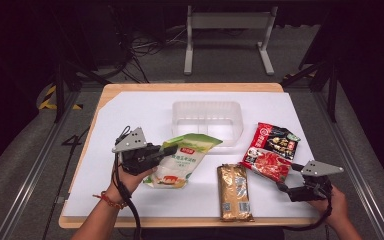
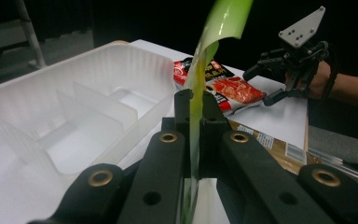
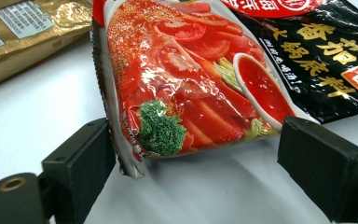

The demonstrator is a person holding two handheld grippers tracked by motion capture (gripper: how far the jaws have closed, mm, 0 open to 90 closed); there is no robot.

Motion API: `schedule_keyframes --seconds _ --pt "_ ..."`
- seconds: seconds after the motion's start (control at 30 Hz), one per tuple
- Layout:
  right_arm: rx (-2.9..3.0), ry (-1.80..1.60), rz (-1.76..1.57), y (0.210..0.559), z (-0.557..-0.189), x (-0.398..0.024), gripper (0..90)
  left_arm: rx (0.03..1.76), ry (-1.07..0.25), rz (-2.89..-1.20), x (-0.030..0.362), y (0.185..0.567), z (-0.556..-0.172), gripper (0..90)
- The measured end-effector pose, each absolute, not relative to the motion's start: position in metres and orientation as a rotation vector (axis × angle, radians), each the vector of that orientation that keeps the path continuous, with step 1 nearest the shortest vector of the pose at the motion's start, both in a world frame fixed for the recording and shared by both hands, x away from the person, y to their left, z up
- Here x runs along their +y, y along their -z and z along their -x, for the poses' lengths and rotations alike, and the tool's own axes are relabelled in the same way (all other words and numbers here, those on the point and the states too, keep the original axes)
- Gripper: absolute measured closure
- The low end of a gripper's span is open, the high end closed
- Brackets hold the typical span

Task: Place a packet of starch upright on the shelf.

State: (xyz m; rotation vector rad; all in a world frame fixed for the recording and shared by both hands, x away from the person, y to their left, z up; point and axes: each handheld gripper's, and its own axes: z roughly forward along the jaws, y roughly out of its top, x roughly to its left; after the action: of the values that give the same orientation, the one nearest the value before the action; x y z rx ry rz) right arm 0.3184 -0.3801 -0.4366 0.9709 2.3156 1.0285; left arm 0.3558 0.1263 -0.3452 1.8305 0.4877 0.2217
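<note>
Now the left gripper (image 1: 156, 152) fingers clamp the green pouch's (image 1: 182, 159) thin, floppy edge beside the clear tray (image 1: 207, 106); right gripper (image 1: 286, 176) fingers stand apart around the slippery red pouch (image 3: 196, 88).

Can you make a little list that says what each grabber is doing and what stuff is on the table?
left gripper: shut on the green pouch, gripping its edge
green pouch: partly lifted, next to the tray
right gripper: open, jaws either side of the red packet's near end, not squeezing it
red packet: lying flat, right of the tray
gold packet: lying flat near the front edge, between the two grippers
tray: clear plastic with dividers, nothing in it
table: white sheet over a wooden top
</note>
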Motion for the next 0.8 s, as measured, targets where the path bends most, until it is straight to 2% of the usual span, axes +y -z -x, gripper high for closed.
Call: schedule_keyframes --seconds 0.47,0.8 --pt "2.305 -1.042 -0.974 0.436 -0.318 -0.381 11.6 0.498 -0.292 -1.753 0.129 0.324 -0.362 89.6" --pt "2.303 -1.037 -0.97 0.436 -0.317 -0.381 11.4 0.592 -0.349 -1.622 0.14 0.309 -0.371 89.6"
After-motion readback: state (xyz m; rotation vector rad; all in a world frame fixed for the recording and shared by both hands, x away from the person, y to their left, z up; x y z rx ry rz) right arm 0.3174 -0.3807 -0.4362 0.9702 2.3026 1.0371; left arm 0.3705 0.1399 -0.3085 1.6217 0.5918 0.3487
